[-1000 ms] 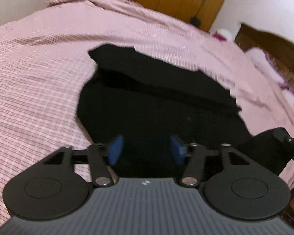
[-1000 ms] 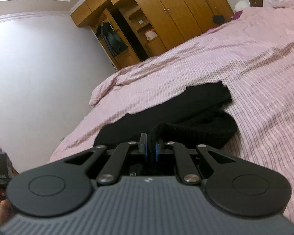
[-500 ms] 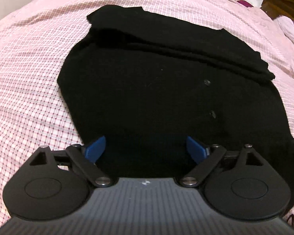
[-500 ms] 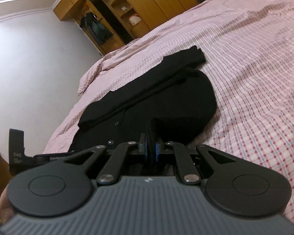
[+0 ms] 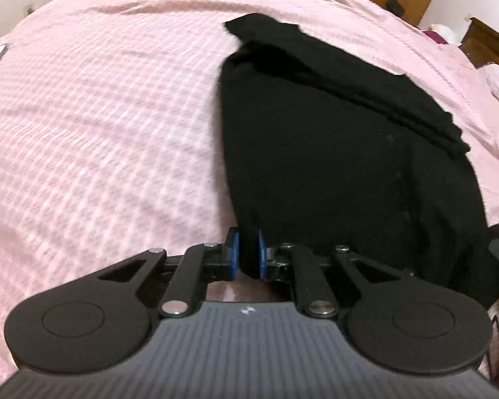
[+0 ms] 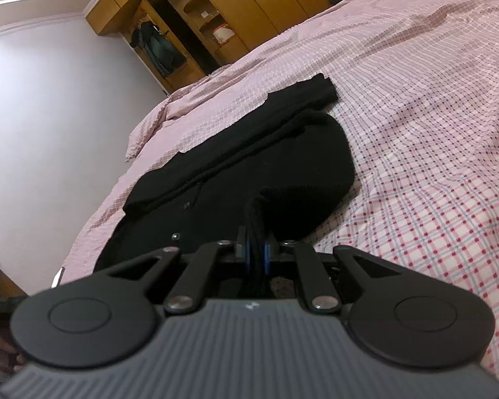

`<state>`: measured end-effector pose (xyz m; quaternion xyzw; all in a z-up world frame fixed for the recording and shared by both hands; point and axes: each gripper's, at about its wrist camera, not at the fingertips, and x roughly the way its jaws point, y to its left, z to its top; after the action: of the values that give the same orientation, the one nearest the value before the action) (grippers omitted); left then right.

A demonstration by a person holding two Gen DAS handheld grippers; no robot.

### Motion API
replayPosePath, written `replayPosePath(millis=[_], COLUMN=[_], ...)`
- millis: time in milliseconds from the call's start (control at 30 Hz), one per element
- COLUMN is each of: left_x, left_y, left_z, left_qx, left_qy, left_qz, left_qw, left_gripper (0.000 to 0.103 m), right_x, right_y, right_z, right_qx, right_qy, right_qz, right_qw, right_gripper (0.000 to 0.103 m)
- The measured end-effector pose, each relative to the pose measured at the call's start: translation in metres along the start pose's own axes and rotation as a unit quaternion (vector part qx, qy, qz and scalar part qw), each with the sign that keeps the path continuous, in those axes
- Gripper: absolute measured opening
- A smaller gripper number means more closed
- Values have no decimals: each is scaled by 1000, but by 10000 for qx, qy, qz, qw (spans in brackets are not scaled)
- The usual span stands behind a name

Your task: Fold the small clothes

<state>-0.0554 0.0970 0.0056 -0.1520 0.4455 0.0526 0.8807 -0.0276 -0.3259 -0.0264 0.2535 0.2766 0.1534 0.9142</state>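
A black knit garment [image 5: 332, 153] with small buttons lies spread on the pink checked bedcover [image 5: 99, 116], one sleeve folded across its far side. My left gripper [image 5: 247, 252] is at the garment's near left corner. Its jaws are closing, and the blue pads [image 5: 233, 249] pinch a fold of black fabric. In the right wrist view the same garment [image 6: 249, 166] stretches away to the left. My right gripper [image 6: 256, 252] is shut on a raised ridge of its near edge.
The bedcover [image 6: 415, 99] runs wide to the right of the garment. A wooden wardrobe [image 6: 249, 6] with hanging clothes stands beyond the bed's far end. A dark wooden headboard [image 5: 489, 43] and a pillow [image 5: 495, 79] are at the far right in the left wrist view.
My left gripper has slid from over the garment's middle to its near left corner, and its wide jaws have come together on the fabric. The right gripper has sunk a little, still gripping.
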Motion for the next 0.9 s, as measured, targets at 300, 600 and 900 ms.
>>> replayPosePath(millis=[300, 600, 900], left_x=[1, 16, 21], left_y=[22, 14, 40], left_z=[-11, -15, -7], left_qx=[-509, -206, -1042], left_qy=[173, 266, 220], left_qz=[-732, -1054, -2392], left_qw=[9959, 9939, 9651], left_gripper=[42, 64, 12], right_x=[-1, 2, -3], right_y=[3, 1, 0], right_z=[-2, -3, 11], right_qx=[-125, -93, 74], right_qy=[58, 124, -91], right_qz=[-130, -169, 161], right_qw=[9998, 9997, 9998], right_gripper=[10, 11, 11])
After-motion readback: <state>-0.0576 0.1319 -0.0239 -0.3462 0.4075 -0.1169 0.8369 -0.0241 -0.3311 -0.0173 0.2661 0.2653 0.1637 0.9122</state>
